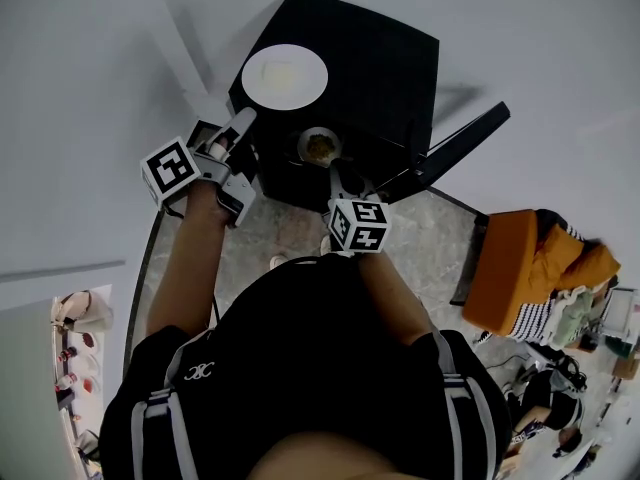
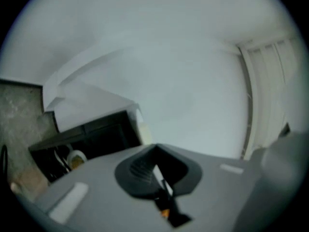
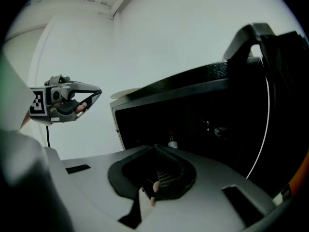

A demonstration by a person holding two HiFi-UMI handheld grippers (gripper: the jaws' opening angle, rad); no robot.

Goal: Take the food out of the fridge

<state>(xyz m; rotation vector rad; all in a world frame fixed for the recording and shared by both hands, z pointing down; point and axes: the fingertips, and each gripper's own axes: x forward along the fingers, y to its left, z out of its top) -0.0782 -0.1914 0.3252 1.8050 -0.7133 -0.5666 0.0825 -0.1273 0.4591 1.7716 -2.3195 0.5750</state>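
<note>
A black mini fridge [image 1: 375, 63] stands open, its door [image 1: 458, 150] swung out to the right. Just inside its opening sits a bowl of brownish food [image 1: 320, 148], seen as a pale bowl [image 2: 75, 159] in the left gripper view. A small bottle with a red cap [image 3: 172, 142] stands deeper in the dark interior. My right gripper [image 1: 338, 172] is shut right in front of the bowl; in its own view [image 3: 157, 151] the bowl is hidden. My left gripper [image 1: 243, 120] is shut and empty at the fridge's upper left corner, pointing level [image 3: 95, 93].
A white plate [image 1: 285, 76] lies on top of the fridge. The floor [image 1: 265, 238] is speckled stone, and white walls run behind and to the left. An orange seat [image 1: 515, 268] with clothes and clutter is at the right.
</note>
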